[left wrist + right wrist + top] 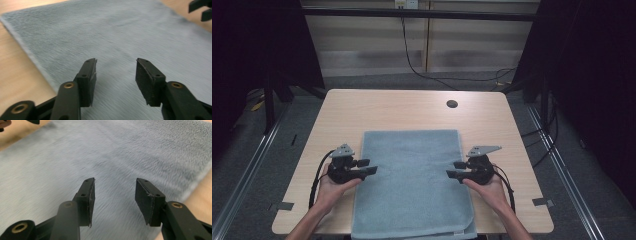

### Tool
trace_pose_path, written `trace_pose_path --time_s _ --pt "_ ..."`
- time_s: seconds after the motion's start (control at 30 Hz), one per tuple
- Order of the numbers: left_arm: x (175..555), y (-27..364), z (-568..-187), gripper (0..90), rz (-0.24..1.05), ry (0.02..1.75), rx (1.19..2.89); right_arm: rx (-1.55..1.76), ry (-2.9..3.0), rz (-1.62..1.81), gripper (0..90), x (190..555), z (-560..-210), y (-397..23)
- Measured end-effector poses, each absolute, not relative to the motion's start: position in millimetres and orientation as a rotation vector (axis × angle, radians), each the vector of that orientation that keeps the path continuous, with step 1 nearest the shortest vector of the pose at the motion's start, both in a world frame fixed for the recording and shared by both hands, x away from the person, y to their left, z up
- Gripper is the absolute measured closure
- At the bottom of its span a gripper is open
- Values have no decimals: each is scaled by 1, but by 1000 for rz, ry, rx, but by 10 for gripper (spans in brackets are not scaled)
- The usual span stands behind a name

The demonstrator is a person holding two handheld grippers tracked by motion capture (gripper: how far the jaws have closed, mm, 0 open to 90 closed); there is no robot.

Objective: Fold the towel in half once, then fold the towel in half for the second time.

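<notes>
A grey-blue folded towel point(412, 180) lies flat in the middle of the wooden table point(412, 107), its near end hanging a little over the front edge. My left gripper point(373, 167) sits at the towel's left edge and points inward over it, jaws open with nothing between them. At the towel's right edge my right gripper point(451, 169) points inward the same way, also open and empty. In the left gripper view the towel point(120, 37) spreads out beneath the open gripper point(116, 75). The right gripper view shows the towel point(112, 152) under its open gripper point(115, 195).
A dark round hole point(452, 104) sits in the tabletop near the far right. Bare wood runs along both sides of the towel and behind it. Black cables point(422, 70) trail on the floor past the table's far edge.
</notes>
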State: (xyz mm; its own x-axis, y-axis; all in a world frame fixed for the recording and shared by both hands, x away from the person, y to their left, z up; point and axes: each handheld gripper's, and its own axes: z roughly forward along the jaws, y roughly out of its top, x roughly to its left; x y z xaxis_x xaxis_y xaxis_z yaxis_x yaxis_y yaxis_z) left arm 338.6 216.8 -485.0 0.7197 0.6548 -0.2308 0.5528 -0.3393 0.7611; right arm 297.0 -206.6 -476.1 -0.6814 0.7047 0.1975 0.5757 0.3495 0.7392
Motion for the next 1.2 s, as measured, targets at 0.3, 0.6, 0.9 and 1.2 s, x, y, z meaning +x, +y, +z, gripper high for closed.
trace_pose_path --time_s 0.3,0.6,0.9,1.2 --pt "344 216 -504 508 196 913 2078 1190 2478 1105 498 317 -498 -194" --pt "328 216 -506 503 185 871 2083 1167 2503 1112 482 299 -499 -200" --pt "308 211 -502 498 153 845 2124 1142 2508 1094 483 271 -498 -204" --pt "288 210 -500 499 54 835 2121 1176 2548 1100 482 245 -494 -211"
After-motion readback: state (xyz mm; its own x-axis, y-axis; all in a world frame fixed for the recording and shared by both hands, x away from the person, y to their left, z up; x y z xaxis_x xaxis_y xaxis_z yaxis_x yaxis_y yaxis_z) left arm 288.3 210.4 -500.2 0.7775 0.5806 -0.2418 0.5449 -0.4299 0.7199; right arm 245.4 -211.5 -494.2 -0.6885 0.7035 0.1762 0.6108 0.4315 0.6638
